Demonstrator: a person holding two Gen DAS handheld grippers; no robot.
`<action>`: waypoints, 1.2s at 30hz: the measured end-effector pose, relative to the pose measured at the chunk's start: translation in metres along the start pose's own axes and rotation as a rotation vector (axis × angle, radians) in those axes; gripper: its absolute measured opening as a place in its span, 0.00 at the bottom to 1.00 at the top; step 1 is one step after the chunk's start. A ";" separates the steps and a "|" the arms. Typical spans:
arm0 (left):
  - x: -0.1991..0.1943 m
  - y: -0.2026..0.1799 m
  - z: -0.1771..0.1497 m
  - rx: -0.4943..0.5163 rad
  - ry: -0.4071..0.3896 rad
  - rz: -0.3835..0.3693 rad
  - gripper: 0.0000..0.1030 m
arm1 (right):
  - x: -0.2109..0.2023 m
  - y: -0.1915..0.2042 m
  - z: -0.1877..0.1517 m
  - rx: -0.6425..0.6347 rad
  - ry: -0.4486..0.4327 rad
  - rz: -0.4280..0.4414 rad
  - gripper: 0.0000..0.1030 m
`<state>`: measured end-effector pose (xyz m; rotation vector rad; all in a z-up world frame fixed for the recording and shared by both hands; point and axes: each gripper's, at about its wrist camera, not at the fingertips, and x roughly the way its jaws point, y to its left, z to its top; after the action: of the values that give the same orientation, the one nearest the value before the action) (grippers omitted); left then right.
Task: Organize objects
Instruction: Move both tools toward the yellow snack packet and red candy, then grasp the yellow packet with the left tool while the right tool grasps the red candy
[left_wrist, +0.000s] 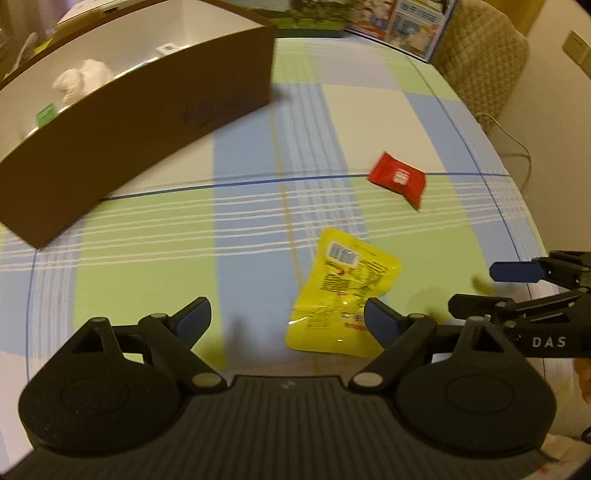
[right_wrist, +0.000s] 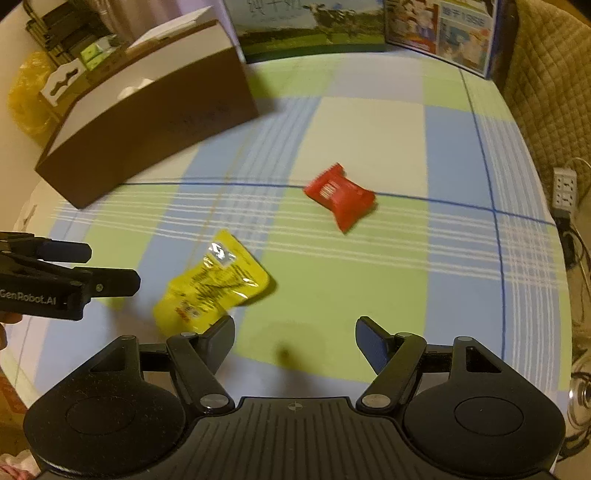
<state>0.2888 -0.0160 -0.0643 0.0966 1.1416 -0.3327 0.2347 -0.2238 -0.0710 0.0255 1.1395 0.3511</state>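
- Brown cardboard box (left_wrist: 140, 122) sits at ten o'clock on the checked tablecloth (left_wrist: 147, 277); in the left wrist view we see a white crumpled item (left_wrist: 83, 79) and a small green-labelled piece (left_wrist: 46, 114) already inside it. We judge these as sorted.
- Left gripper (left_wrist: 286, 319): jaws apart, nothing between them. It hangs above the cloth, with the yellow packet (left_wrist: 341, 295) just beyond its right finger at one o'clock.
- Yellow packet: lies flat on the cloth, outside the box. Not yet picked up.
- Red packet (right_wrist: 340, 197): lies on the cloth at twelve o'clock from the right gripper (right_wrist: 295, 341), well apart from the box. Not yet picked up.
- Right gripper: jaws apart and empty, over bare cloth.
- Remaining work, in our judgement: grasp both packets and place them in the box.
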 end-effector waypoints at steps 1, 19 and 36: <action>0.001 -0.003 0.000 0.012 -0.006 -0.007 0.85 | 0.001 -0.001 -0.001 0.005 0.001 0.000 0.68; 0.056 -0.043 0.004 0.232 0.053 -0.066 0.81 | 0.008 -0.028 -0.016 0.081 0.023 -0.036 0.68; 0.073 -0.040 0.006 0.268 0.070 -0.019 0.71 | 0.018 -0.028 -0.011 0.079 0.039 -0.031 0.68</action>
<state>0.3091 -0.0703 -0.1243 0.3349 1.1630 -0.5012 0.2384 -0.2471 -0.0969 0.0704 1.1910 0.2795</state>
